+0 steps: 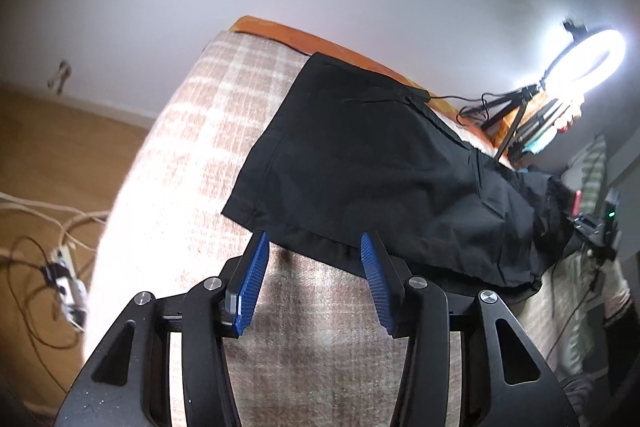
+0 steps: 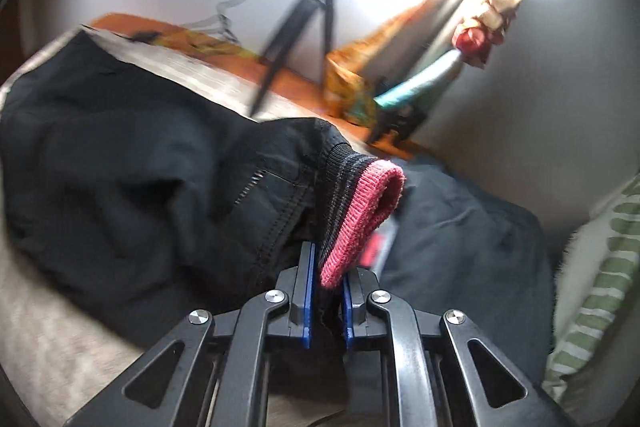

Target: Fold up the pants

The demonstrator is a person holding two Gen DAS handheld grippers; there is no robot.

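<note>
The black pants lay spread across a plaid blanket on the bed, hem end toward the left, waistband toward the right. The right gripper was clamped shut on the pink-edged ribbed waistband, probably to carry that end over for a fold. The left gripper stood open just at the near hem edge, pads clear of the cloth, seemingly lined up to pinch it. No containers were visible; a ring light glared at the far right
</note>
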